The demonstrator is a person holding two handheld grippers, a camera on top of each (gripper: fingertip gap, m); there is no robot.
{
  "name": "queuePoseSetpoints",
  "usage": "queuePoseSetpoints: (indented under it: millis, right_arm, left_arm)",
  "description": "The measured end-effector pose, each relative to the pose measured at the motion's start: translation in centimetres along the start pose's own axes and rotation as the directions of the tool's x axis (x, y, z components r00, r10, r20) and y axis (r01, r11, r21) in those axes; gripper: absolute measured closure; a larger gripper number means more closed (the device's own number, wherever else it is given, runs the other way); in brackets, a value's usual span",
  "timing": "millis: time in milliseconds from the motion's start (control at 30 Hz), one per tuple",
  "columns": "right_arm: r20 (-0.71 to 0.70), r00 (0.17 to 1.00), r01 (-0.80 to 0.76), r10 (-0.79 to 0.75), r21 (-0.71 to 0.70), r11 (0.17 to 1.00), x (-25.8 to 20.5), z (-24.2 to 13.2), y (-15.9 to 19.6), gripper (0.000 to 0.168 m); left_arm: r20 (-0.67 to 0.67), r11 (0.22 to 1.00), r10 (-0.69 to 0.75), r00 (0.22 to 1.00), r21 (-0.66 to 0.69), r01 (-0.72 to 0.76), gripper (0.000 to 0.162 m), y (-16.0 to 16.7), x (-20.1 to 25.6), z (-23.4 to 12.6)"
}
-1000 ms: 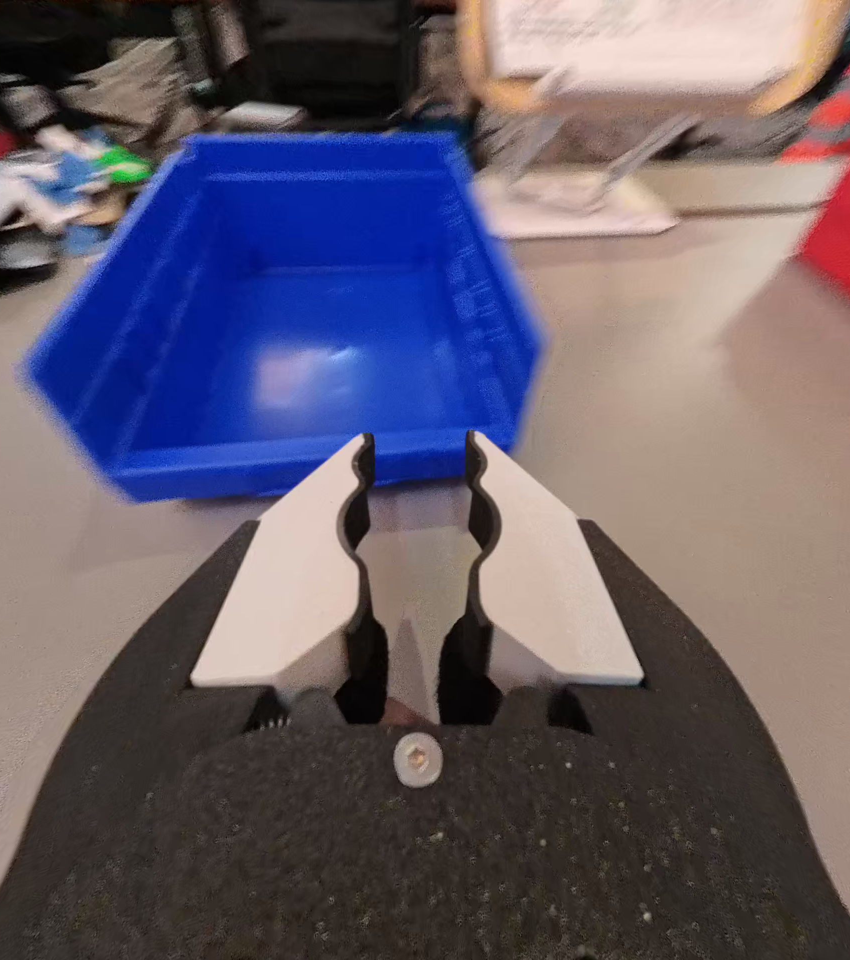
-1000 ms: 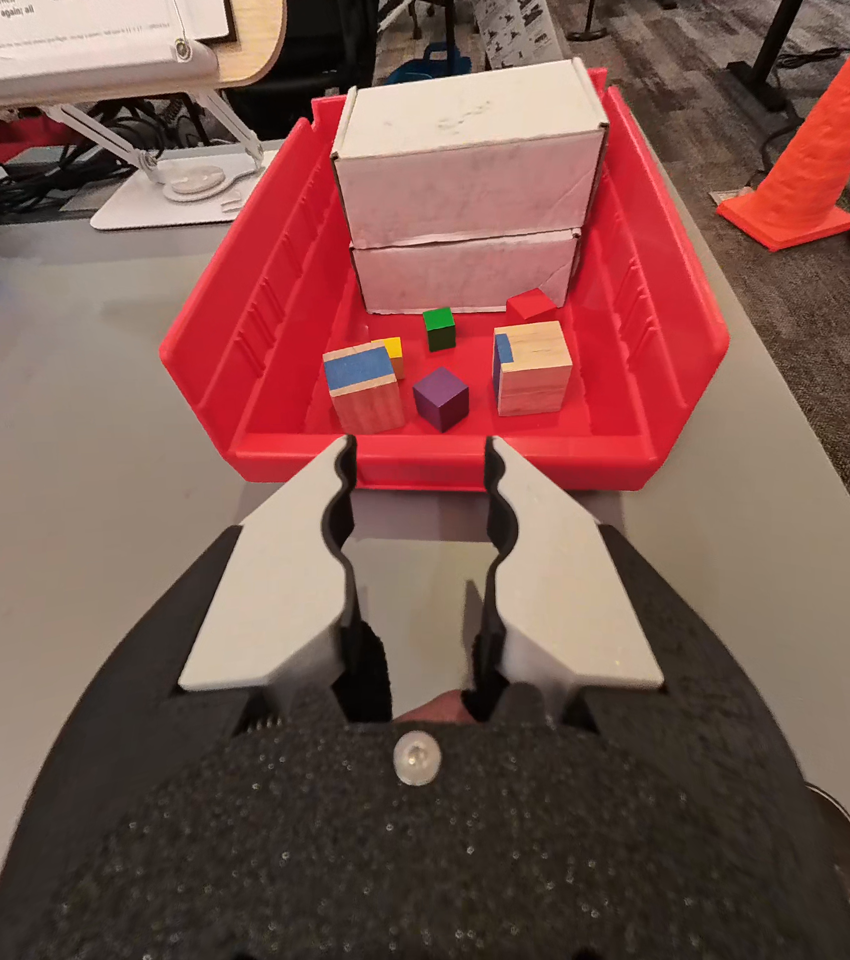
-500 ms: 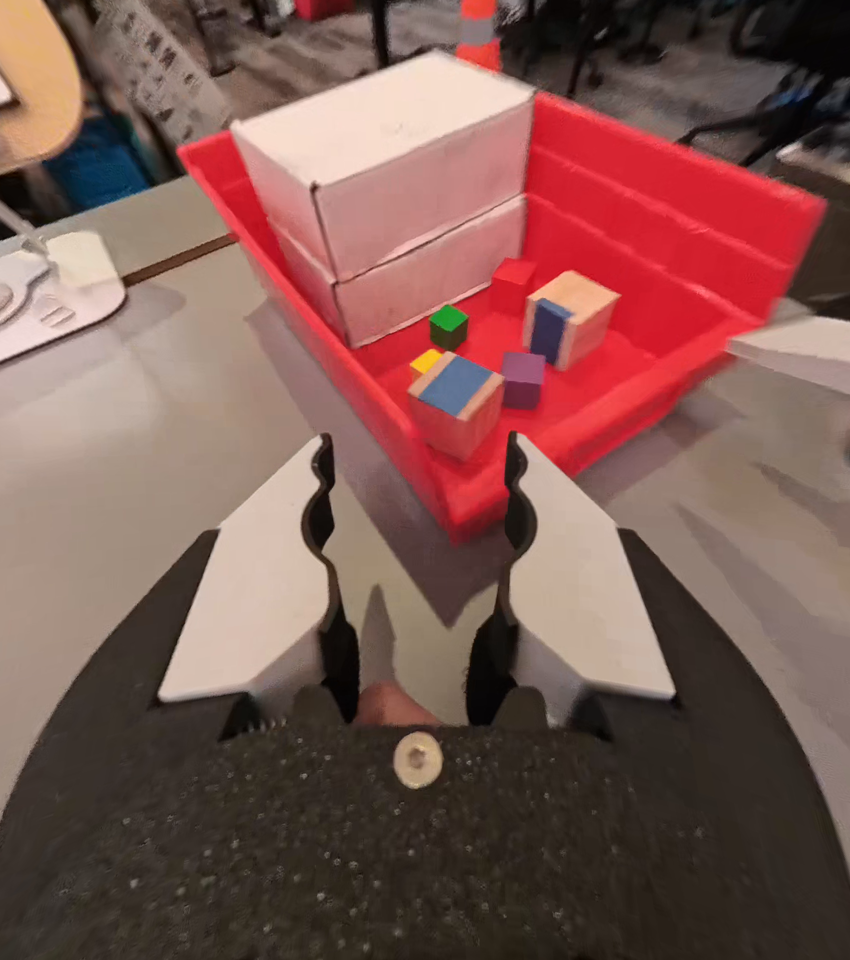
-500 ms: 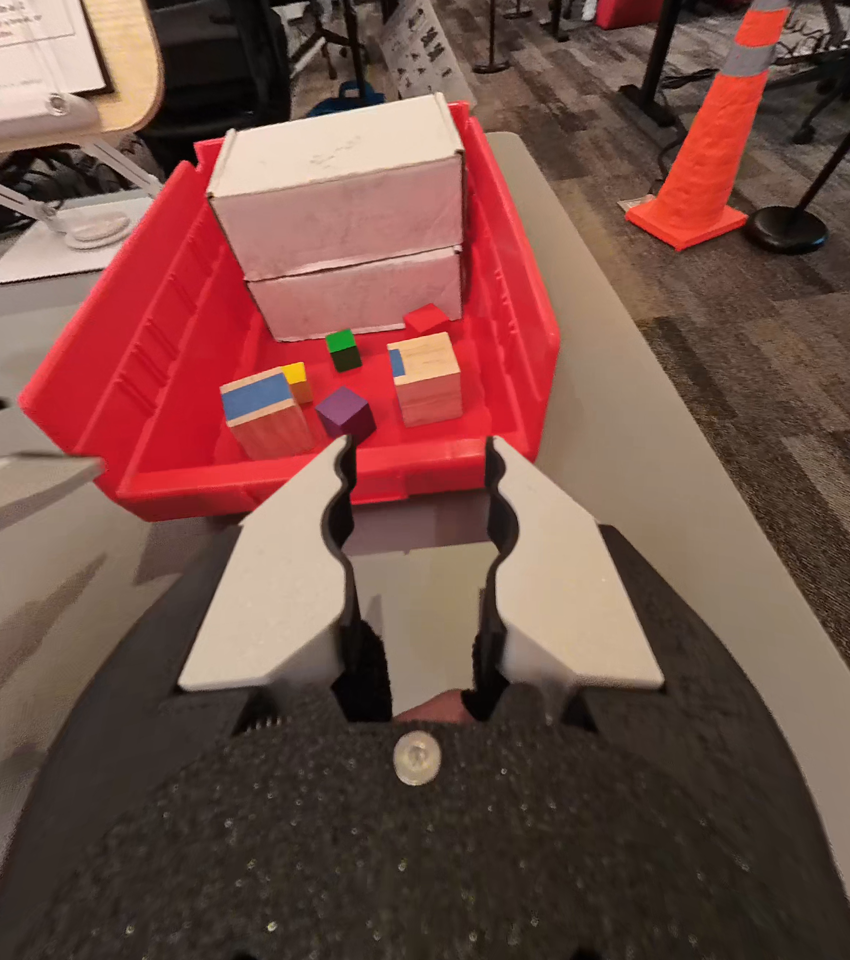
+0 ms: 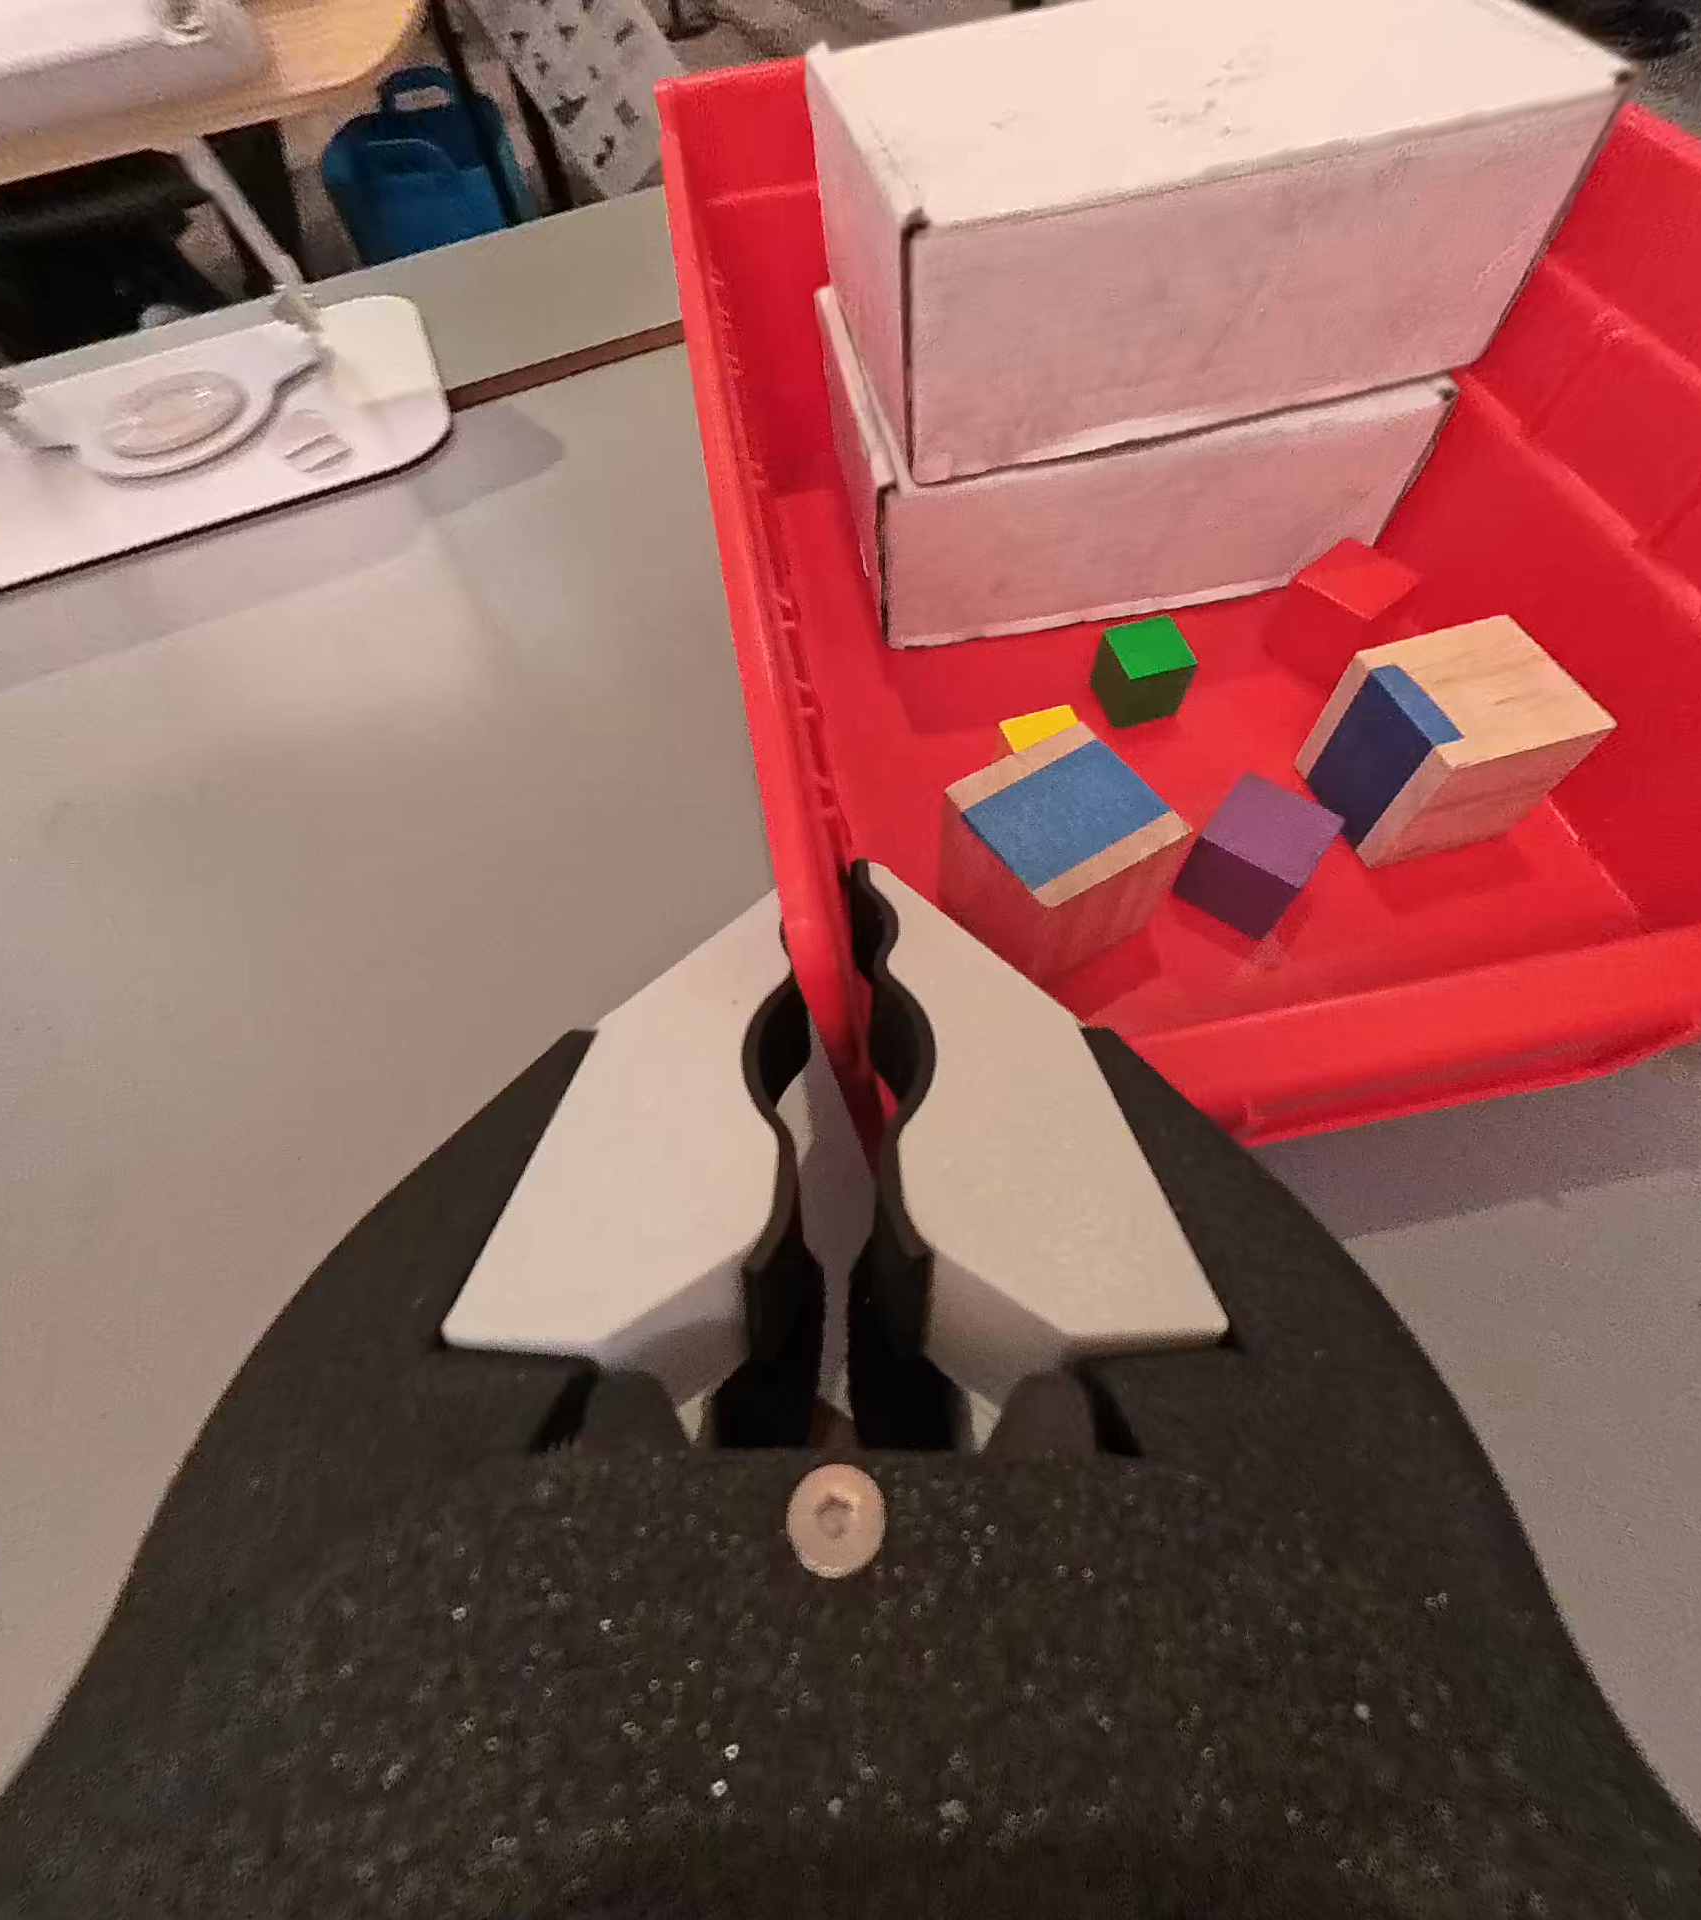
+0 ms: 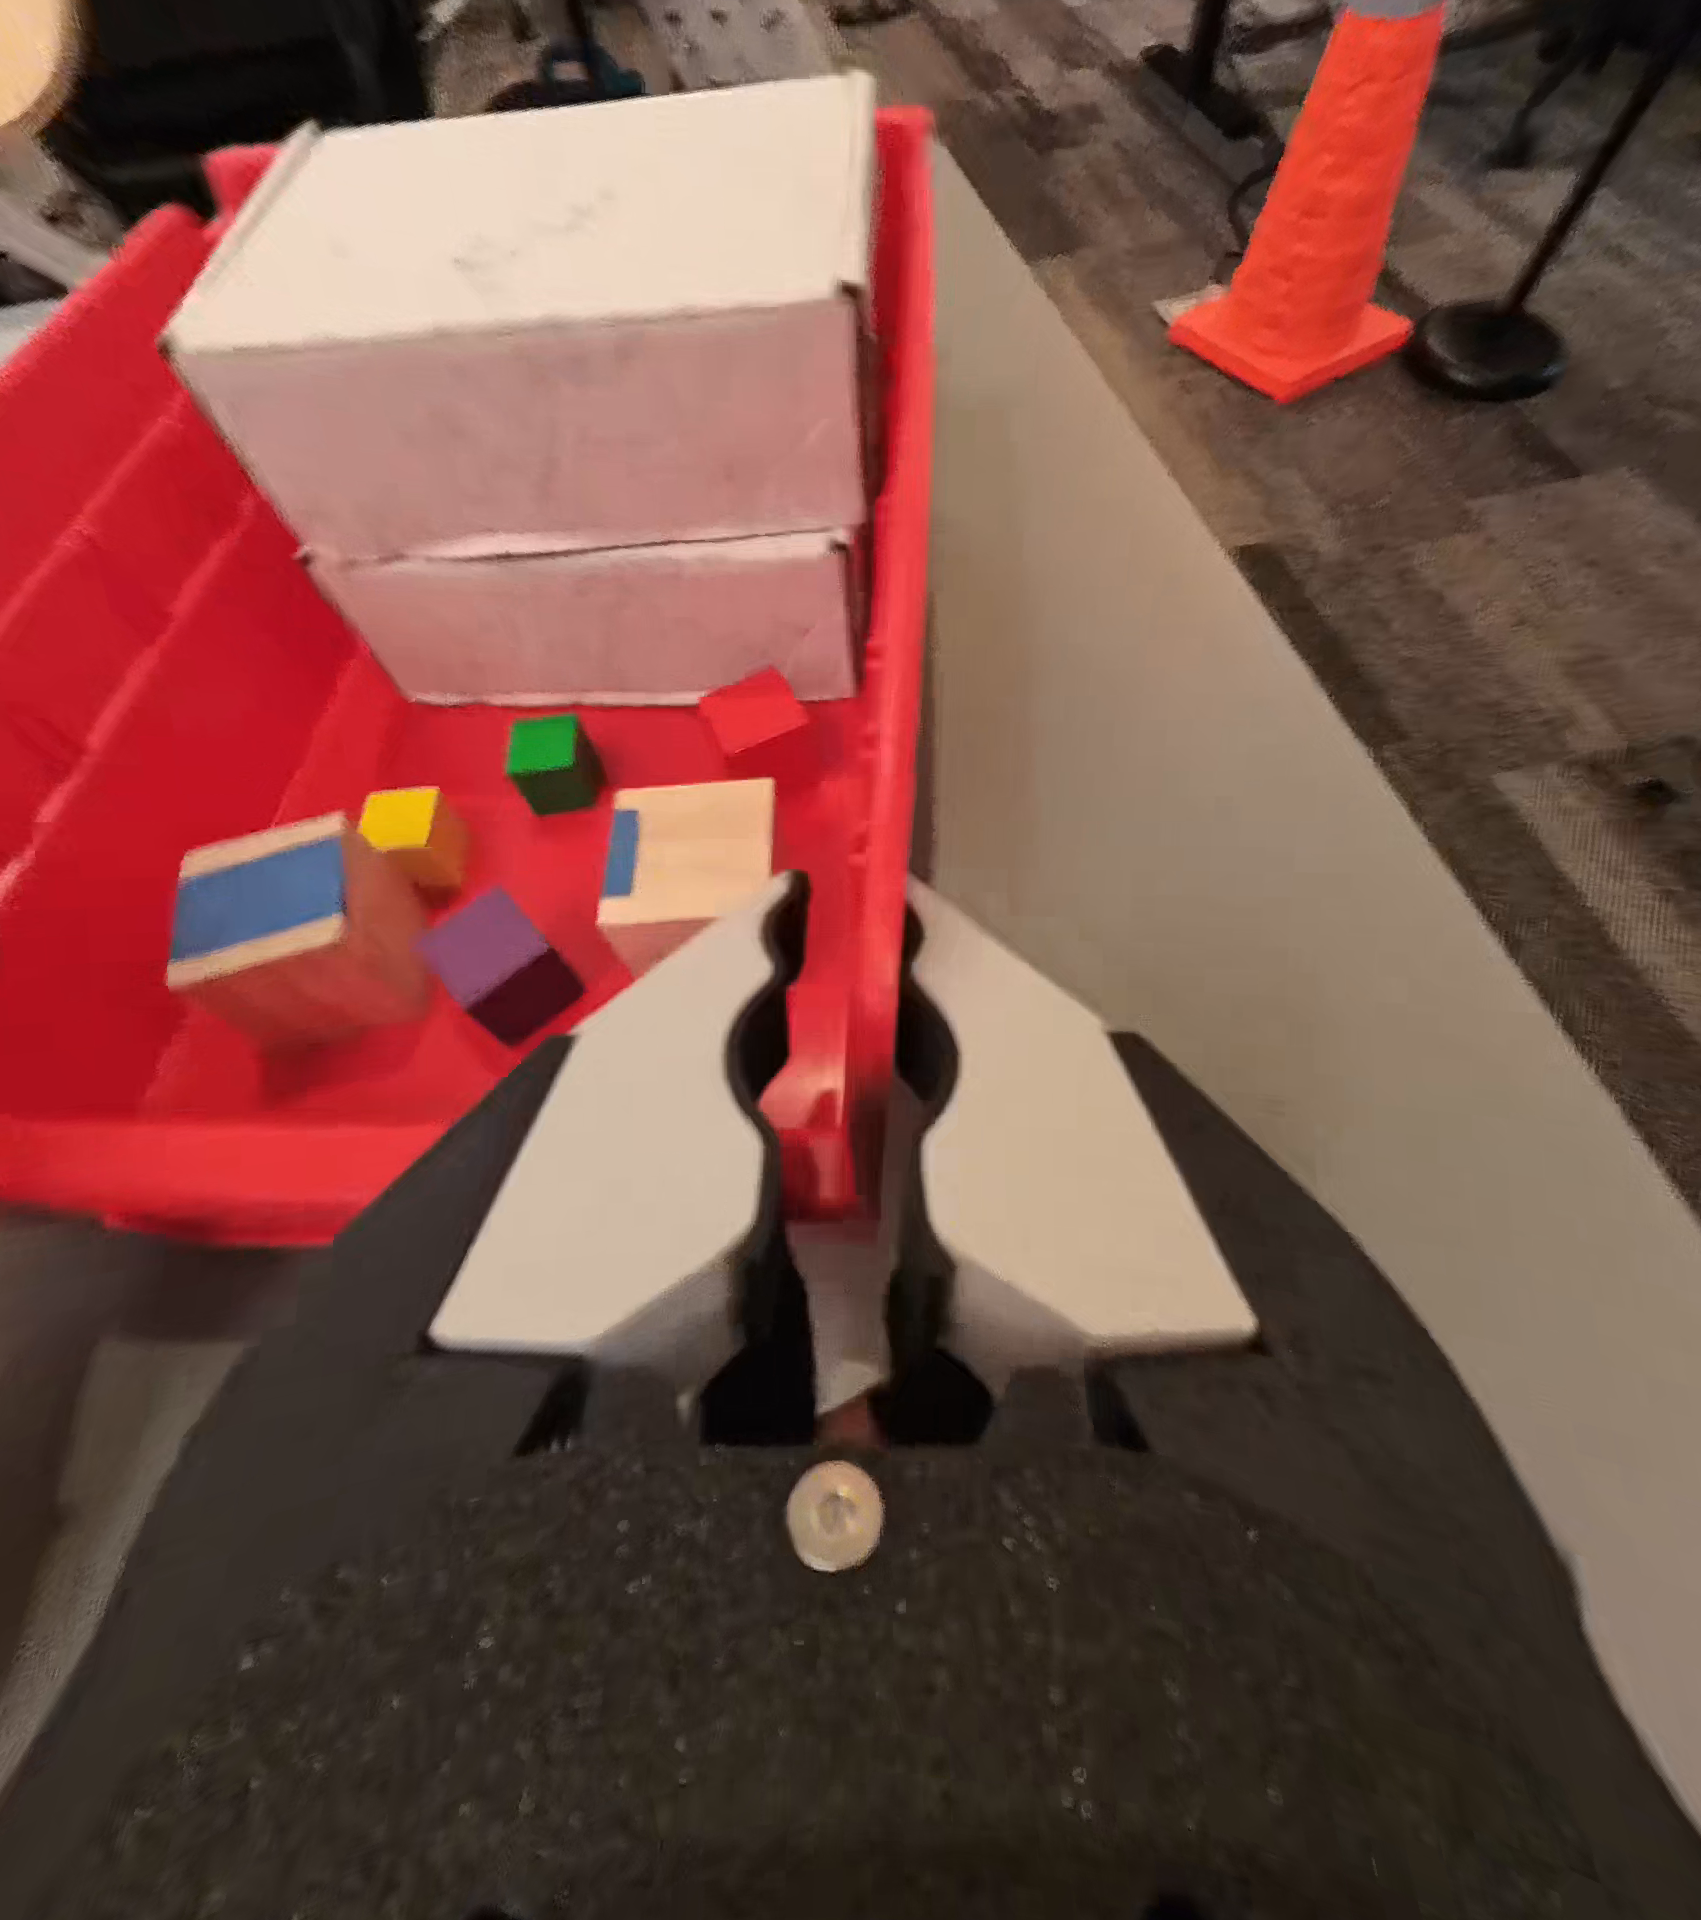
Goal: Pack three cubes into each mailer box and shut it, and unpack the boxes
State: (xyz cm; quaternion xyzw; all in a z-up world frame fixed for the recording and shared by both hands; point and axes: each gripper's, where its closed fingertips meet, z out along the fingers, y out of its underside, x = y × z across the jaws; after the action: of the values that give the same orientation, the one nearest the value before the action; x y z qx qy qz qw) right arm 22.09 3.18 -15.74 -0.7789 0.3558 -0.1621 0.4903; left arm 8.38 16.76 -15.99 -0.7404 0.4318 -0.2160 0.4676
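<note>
A red bin holds two shut white mailer boxes, one stacked on the other, at its back. In front of them lie small green, yellow, purple and red cubes and two larger wooden blocks with blue faces. My left gripper is shut on the bin's left wall near the front corner. My right gripper is shut on the bin's right wall near the front corner. The boxes and cubes also show in the right wrist view.
The grey table spreads left of the bin, with a white stand base at the back left. The table's right edge runs close beside the bin. An orange cone and a black round base stand on the floor beyond.
My left gripper swung from the blue bin over to the red bin and shut on its left wall. My right gripper moved to the bin's right wall and shut on it.
</note>
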Motion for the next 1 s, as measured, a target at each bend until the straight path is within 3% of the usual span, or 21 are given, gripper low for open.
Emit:
queuePoseSetpoints:
  millis: [33, 167, 333, 567, 733, 800, 900, 1000]
  right_arm:
    - [-0.031, 0.998, -0.056, 0.056, -0.019, 0.998, 0.0, -0.2, 0.2, 0.164]
    - [-0.004, 0.999, -0.042, 0.042, 0.008, 0.999, -4.4, -1.4, -0.6, 0.165]
    - [0.108, 0.992, 0.051, -0.059, 0.077, 0.996, -15.1, -1.8, -2.2, 0.165]
    - [0.236, 0.966, 0.104, -0.108, 0.03, 0.994, -28.0, 0.6, 0.9, 0.165]
    - [0.193, 0.955, 0.217, -0.223, 0.055, 0.975, -29.7, 1.3, 1.7, 0.163]
    - [0.181, 0.944, 0.266, -0.276, 0.075, 0.961, -29.0, 0.3, 1.1, 0.157]
    - [0.189, 0.922, 0.295, -0.337, 0.218, 0.93, -27.9, -4.6, -1.1, 0.149]
    - [0.37, 0.861, 0.187, -0.349, 0.407, 0.894, -30.7, -9.5, -3.0, 0.147]
  left_arm:
    - [0.011, 1.0, -0.011, 1.0, 0.003, 0.01, 0.162, 0.2, -0.4, -0.7]
    - [0.073, 0.998, -0.034, 0.997, 0.055, 0.03, 0.162, 0.2, -4.9, -3.6]
    - [0.192, 0.995, -0.066, 0.979, 0.089, 0.049, 0.162, 0.9, -15.0, -7.5]
    - [0.26, 0.994, -0.104, 0.96, 0.009, 0.105, 0.162, 5.7, -26.3, -8.9]
    - [0.168, 0.998, -0.037, 0.985, -0.049, 0.046, 0.153, 7.3, -27.0, -8.5]
    - [0.169, 1.0, 0.0, 0.986, -0.025, 0.004, 0.126, 6.1, -27.1, -10.7]
    - [0.116, 0.992, -0.086, 0.989, 0.102, 0.074, 0.126, 3.3, -28.5, -16.4]
    - [0.128, 0.967, -0.228, 0.965, 0.146, 0.209, 0.125, 4.4, -35.1, -20.0]
